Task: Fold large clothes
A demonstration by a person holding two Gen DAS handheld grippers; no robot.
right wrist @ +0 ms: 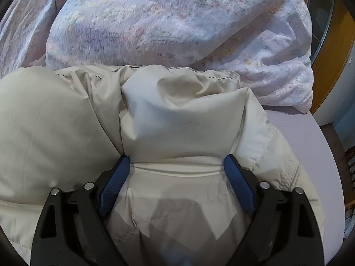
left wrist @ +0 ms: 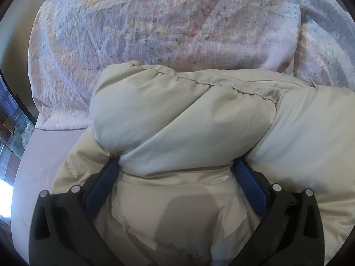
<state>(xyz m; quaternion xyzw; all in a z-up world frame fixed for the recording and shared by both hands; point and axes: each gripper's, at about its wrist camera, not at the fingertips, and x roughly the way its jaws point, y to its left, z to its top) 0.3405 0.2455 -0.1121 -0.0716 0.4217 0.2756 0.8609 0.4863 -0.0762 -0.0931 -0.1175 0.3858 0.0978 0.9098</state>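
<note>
Pale sheet (left wrist: 44, 146) under floral duvet (left wrist: 155, 22); both grippers tilt down, left (left wrist: 176, 166) and right (right wrist: 177, 161) jaws spread wide, each astride a puffy fold of the cream jacket (left wrist: 177, 115).

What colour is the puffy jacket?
The puffy jacket is cream, off-white; the right wrist view shows it best.

The puffy cream jacket (left wrist: 188, 119) runs off the bottom and right edges of the left wrist view, so its full shape cannot be told. Padding bulges around both blue fingertips (right wrist: 235, 177) of the right tool (right wrist: 177, 166), hiding any contact. The flowered quilt (right wrist: 168, 22) is cut off above.
</note>
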